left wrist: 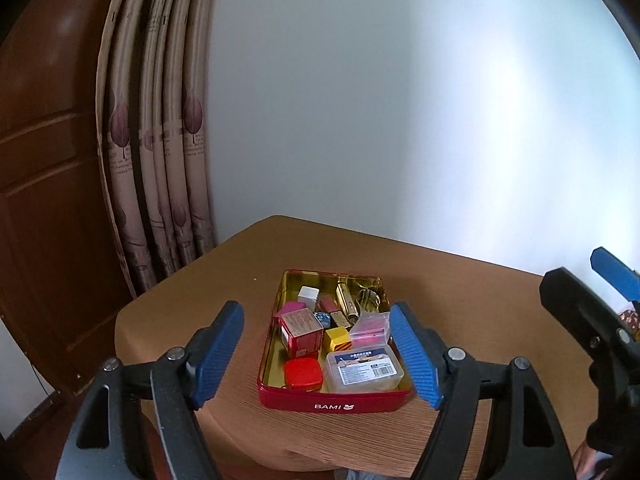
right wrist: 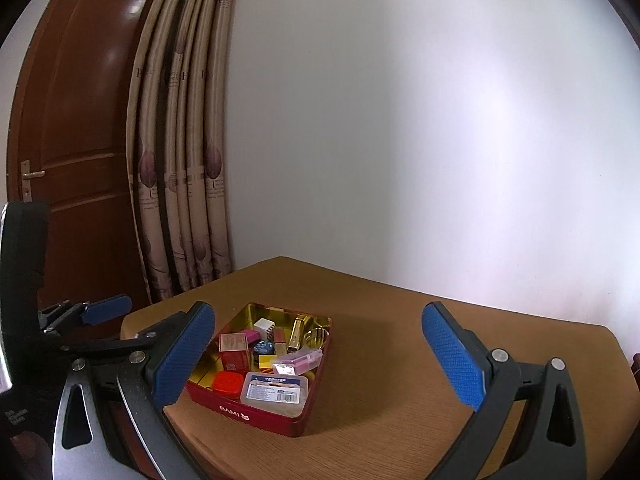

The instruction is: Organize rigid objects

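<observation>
A red tin (left wrist: 335,403) with a gold inside, marked BAMI, stands on the brown table (left wrist: 460,292). It holds several small items: a clear plastic box (left wrist: 362,367), a red square case (left wrist: 303,373), a red carton (left wrist: 301,330), a yellow cube (left wrist: 337,339) and a gold tube (left wrist: 346,300). My left gripper (left wrist: 316,356) hovers open above the tin's near end, its jaws wide and nothing between them. My right gripper (right wrist: 320,356) is open too, to the right of the tin (right wrist: 256,414) and empty. Its black frame (left wrist: 592,328) shows in the left wrist view.
The table stands against a white wall (left wrist: 400,120). A patterned curtain (left wrist: 160,160) and a dark wooden door (right wrist: 84,120) are at the left. The table's bare top (right wrist: 400,380) stretches right of the tin. The left gripper's blue fingertip (right wrist: 108,308) shows at the right view's left edge.
</observation>
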A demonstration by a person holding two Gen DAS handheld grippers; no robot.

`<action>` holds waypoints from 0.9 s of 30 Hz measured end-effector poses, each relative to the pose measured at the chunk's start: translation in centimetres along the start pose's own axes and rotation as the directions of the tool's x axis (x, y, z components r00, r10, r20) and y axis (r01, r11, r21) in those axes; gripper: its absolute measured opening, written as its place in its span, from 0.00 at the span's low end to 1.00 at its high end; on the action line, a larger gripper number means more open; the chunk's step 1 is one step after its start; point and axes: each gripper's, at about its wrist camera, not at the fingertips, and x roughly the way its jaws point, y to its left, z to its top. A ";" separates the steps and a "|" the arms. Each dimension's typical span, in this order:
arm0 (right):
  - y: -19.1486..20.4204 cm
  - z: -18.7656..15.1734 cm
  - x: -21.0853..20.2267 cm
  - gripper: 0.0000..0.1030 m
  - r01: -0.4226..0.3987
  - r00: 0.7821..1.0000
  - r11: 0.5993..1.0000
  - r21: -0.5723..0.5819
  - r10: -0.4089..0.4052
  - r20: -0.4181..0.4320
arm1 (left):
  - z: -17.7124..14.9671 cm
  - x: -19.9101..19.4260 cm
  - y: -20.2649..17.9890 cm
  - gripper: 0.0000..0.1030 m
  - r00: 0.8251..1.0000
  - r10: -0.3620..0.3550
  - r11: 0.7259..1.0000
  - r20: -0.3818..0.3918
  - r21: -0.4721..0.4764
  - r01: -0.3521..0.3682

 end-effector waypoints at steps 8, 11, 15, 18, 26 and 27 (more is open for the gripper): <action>0.2 0.1 -0.2 1.00 -0.010 1.000 1.000 0.006 0.010 0.004 | -0.1 0.3 0.3 0.75 1.000 0.001 1.000 -0.013 -0.009 -0.002; 0.3 0.0 -0.3 1.00 -0.017 1.000 1.000 0.006 0.017 0.005 | -0.2 0.4 0.3 0.76 1.000 0.012 1.000 -0.017 -0.009 -0.013; 0.5 -0.1 -0.2 1.00 -0.020 1.000 1.000 0.005 0.020 0.003 | -0.2 0.8 0.6 0.76 0.999 0.019 1.000 -0.033 -0.021 -0.020; 0.5 -0.1 -0.2 1.00 -0.020 1.000 1.000 0.005 0.020 0.002 | -0.4 1.1 0.9 0.76 0.999 0.025 0.999 -0.044 -0.031 -0.026; 0.9 -0.7 0.3 1.00 -0.028 0.999 1.000 -0.006 0.028 -0.020 | -1.1 2.2 0.8 0.76 0.997 0.056 0.998 -0.055 0.003 -0.056; 0.9 -0.7 0.2 1.00 -0.029 0.999 1.000 -0.007 0.029 -0.019 | -1.2 2.3 0.7 0.76 0.997 0.054 0.999 -0.056 0.007 -0.053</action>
